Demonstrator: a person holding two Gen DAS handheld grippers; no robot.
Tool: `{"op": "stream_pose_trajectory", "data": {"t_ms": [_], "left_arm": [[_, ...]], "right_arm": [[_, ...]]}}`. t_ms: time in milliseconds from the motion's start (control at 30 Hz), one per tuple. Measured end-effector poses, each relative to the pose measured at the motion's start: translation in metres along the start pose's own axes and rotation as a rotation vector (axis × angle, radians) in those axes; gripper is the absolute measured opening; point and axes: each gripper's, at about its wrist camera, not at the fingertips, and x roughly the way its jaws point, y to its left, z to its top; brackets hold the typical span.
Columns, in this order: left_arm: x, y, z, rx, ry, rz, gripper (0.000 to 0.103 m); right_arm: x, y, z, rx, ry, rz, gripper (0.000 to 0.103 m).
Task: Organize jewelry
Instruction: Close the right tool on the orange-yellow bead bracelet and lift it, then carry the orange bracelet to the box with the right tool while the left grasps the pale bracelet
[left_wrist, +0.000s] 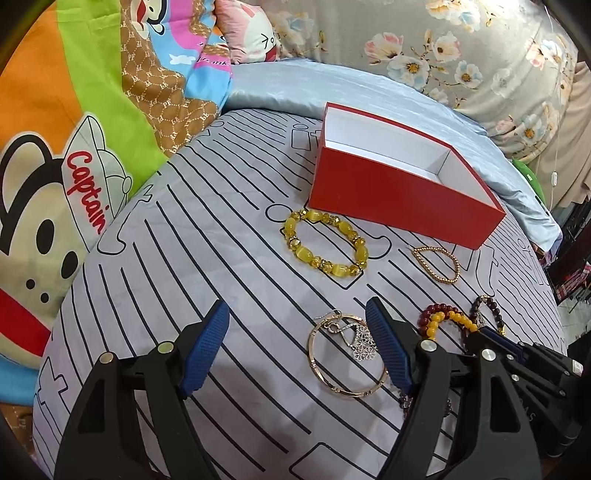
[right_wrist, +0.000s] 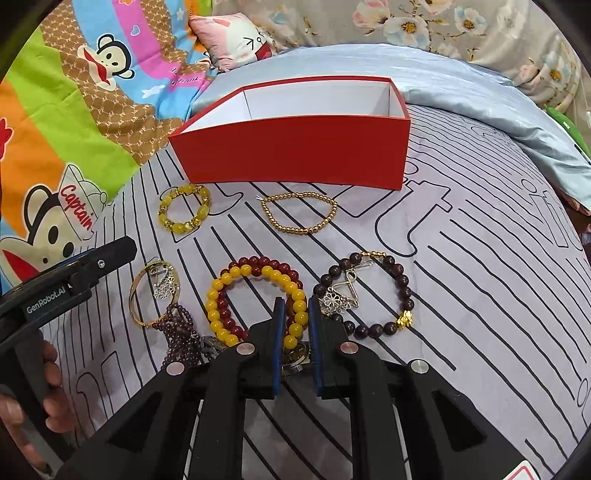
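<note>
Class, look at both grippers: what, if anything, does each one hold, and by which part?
The right gripper is shut on the yellow bead bracelet, pinching its beads at the near right side. The left gripper is open and holds nothing.

The word "Captain" stands in red script on the cap of a cartoon monkey printed on the colourful bedding (left_wrist: 88, 192) at the left of the scene — it reads the same in the right wrist view (right_wrist: 75, 206). Farther back on that bedding, small dark lettering on a pink band reads "Frank" (right_wrist: 184, 79), its first letters partly lost in a fold. The brown diamond-patterned stretch of the fabric (left_wrist: 162, 99) carries a repeated "PF" monogram. On the black body of the left gripper (right_wrist: 79, 277), at the near left, white print reads "GenRobot.AI" — the only brand name legible.
</note>
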Motion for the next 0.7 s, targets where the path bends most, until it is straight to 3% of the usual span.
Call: {"op": "stream_pose_trajectory", "data": {"t_ms": [367, 700], "left_arm": [[0.003, 0.0, 0.007, 0.014, 0.003, 0.004, 0.074], [0.051, -0.002, 0.044, 0.014, 0.065, 0.051, 0.07]], "right_arm": [[-0.019, -0.005, 0.0, 0.027, -0.048, 0.013, 0.006], [-0.034, -0.009, 0.008, 0.057, -0.072, 0.034, 0.006]]}}
